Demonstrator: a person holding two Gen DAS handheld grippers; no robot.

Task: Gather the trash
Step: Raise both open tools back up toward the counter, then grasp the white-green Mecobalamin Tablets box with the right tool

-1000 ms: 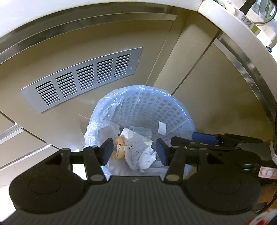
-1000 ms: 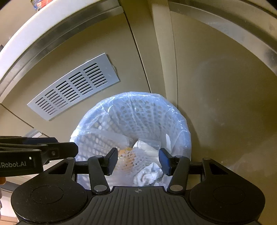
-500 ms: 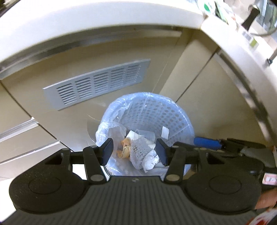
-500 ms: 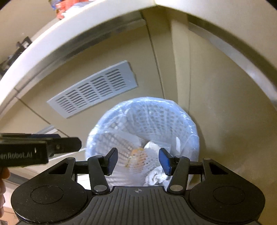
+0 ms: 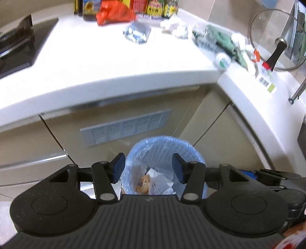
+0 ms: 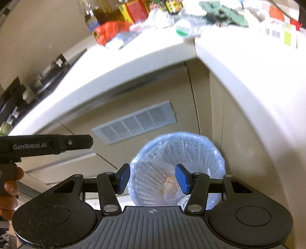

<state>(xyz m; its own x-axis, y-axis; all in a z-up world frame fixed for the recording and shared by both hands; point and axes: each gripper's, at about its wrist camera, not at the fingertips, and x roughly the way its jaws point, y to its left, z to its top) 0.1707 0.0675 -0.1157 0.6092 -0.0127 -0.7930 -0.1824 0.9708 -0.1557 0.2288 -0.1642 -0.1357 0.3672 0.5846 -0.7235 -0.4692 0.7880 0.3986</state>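
A perforated white bin lined with a blue bag [image 5: 164,151] [image 6: 177,151] stands on the floor in the cabinet corner. Inside lie crumpled white paper, foam netting [image 5: 159,184] and orange scraps [image 5: 144,183] [image 6: 170,184]. My left gripper [image 5: 148,168] hangs high above the bin, open, nothing between its fingers. My right gripper [image 6: 152,178] is also above the bin, open and empty. On the white counter [image 5: 114,63] lie an orange-red bag [image 5: 112,12] [image 6: 112,30], a crumpled clear wrapper [image 5: 136,33], white tissue [image 5: 175,26] and a clear plastic bottle [image 5: 212,46] [image 6: 184,28].
Sauce bottles [image 5: 158,7] line the counter's back. A stove [image 5: 15,46] sits at left, a glass pot lid [image 5: 277,38] at right. A grey vent grille [image 5: 126,129] is set in the beige cabinet front behind the bin. A hand [image 6: 9,191] holds the left gripper's body.
Both grippers have risen away from the bin, so it looks smaller and the countertop with its litter has come into view. Jaw openings are unchanged.
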